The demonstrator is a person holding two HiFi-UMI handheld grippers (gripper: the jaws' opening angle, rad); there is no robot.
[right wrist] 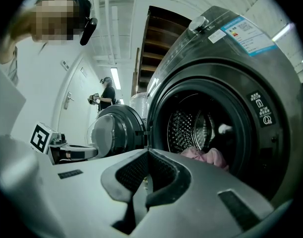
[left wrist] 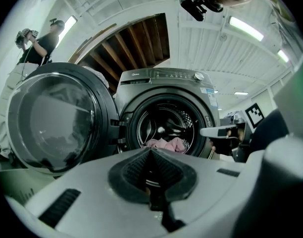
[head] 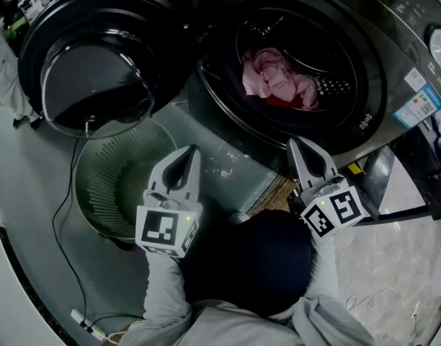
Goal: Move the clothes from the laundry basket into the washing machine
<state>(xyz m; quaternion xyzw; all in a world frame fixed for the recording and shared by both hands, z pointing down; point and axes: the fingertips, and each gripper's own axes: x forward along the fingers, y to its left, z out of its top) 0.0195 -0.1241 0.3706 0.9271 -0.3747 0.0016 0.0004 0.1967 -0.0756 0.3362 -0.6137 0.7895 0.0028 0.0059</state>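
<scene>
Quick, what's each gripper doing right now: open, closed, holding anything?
Left gripper: closed, holding nothing.
Right gripper: closed, holding nothing.

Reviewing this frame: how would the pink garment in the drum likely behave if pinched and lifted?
The pink garment lies crumpled in soft folds, so it would probably hang limp and drape. It looks thin, so likely light, and unlikely to roll.

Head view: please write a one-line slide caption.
Left gripper and right gripper, both shut and empty, face the open washing machine; pink clothes lie inside, the green laundry basket looks empty.
</scene>
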